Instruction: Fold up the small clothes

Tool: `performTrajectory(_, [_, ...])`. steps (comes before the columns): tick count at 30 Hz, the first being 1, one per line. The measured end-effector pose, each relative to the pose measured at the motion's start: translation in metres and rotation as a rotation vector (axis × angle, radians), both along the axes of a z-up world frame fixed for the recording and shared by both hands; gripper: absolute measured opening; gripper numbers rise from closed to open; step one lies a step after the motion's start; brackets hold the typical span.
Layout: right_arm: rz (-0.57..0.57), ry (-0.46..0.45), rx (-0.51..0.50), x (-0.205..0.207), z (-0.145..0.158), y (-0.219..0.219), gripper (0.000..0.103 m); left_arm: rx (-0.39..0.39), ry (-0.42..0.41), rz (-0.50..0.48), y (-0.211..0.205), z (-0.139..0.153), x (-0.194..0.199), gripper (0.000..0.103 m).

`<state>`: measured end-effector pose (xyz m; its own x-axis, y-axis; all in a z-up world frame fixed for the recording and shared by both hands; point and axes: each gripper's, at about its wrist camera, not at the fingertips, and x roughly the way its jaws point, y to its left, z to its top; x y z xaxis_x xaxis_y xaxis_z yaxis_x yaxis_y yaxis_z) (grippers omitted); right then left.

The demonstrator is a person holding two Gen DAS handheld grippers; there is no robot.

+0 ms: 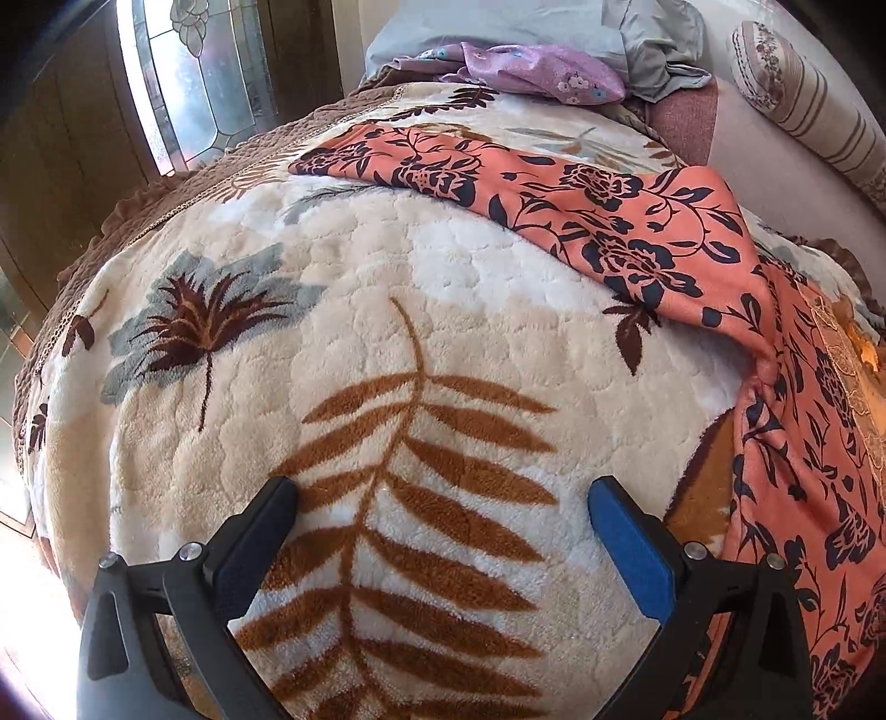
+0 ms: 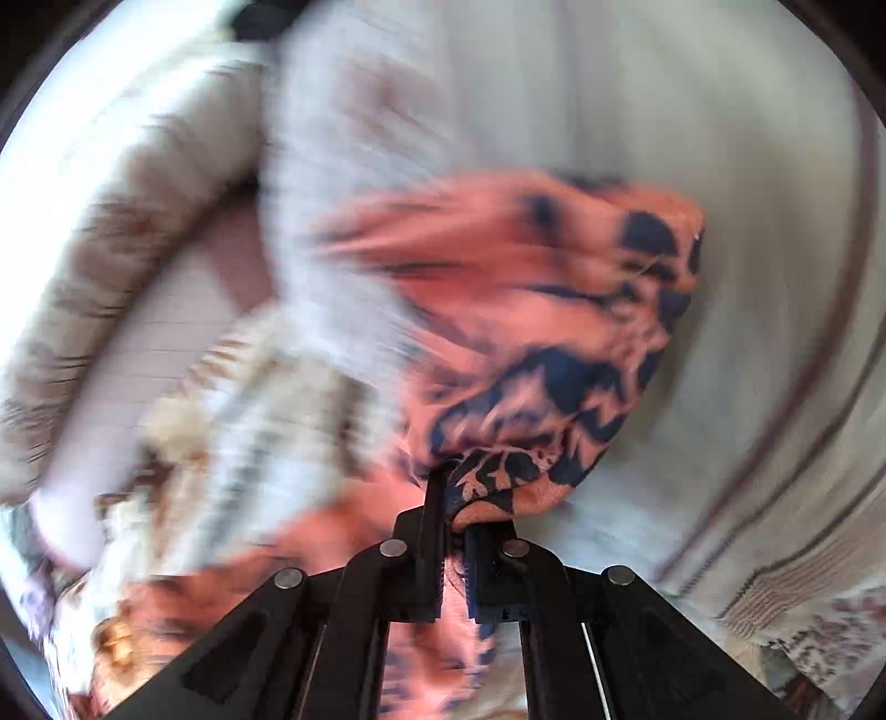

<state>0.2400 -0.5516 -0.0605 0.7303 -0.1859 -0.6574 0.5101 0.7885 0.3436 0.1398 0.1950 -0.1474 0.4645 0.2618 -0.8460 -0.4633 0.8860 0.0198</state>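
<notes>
An orange garment with a dark blue flower print [image 1: 620,221] lies across the far and right side of a fleece blanket [image 1: 387,310] on a bed. Its right part is lifted and bunched, hanging down at the right edge. My left gripper [image 1: 443,498] is open and empty, low over the blanket's brown fern pattern, well left of the garment. My right gripper [image 2: 451,493] is shut on a bunched fold of the orange garment [image 2: 542,310] and holds it up. The right wrist view is heavily blurred by motion.
A purple flowered cloth [image 1: 531,69] and grey cloth [image 1: 637,39] lie at the head of the bed. A striped bolster [image 1: 803,105] rests at the far right. A glass-paned door [image 1: 194,72] and dark wood are at the left.
</notes>
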Motion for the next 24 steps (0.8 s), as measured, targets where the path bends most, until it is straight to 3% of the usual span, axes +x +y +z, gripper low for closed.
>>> performTrajectory(4, [0.231,-0.175,-0.05,0.005,0.102,0.099,0.005,-0.042,0.022,-0.006,0.005,0.002,0.003,0.103])
performTrajectory(6, [0.37,-0.241,-0.071,0.0,0.135,0.166,0.005,-0.07,0.016,-0.007,0.008,0.003,0.002,0.103])
performTrajectory(8, [0.508,-0.267,-0.078,-0.009,0.145,0.236,0.007,-0.102,0.004,-0.007,0.012,0.005,0.0,0.103])
performTrajectory(10, [0.63,-0.227,-0.036,-0.017,0.124,0.299,0.013,-0.134,-0.01,-0.01,0.016,0.007,-0.003,0.103])
performTrajectory(11, [0.682,-0.179,-0.003,-0.017,0.102,0.327,0.022,-0.151,-0.017,-0.011,0.018,0.008,-0.004,0.103])
performTrajectory(13, [0.742,-0.065,0.058,-0.012,0.039,0.373,0.103,-0.183,-0.031,-0.014,0.021,0.008,-0.005,0.103])
performTrajectory(15, [0.768,0.079,0.066,-0.006,-0.026,0.397,0.101,-0.212,-0.042,-0.022,0.025,0.009,-0.007,0.103])
performTrajectory(17, [0.74,0.156,0.107,-0.017,-0.066,0.392,0.096,-0.233,-0.052,-0.034,0.027,0.009,-0.009,0.103])
performTrajectory(21, [0.714,0.089,0.062,-0.063,-0.059,0.356,0.095,-0.258,-0.073,-0.041,0.029,0.011,-0.013,0.103])
performTrajectory(24, [0.668,0.056,-0.025,-0.059,-0.033,0.321,0.096,-0.272,-0.118,-0.031,0.027,0.02,-0.019,0.103])
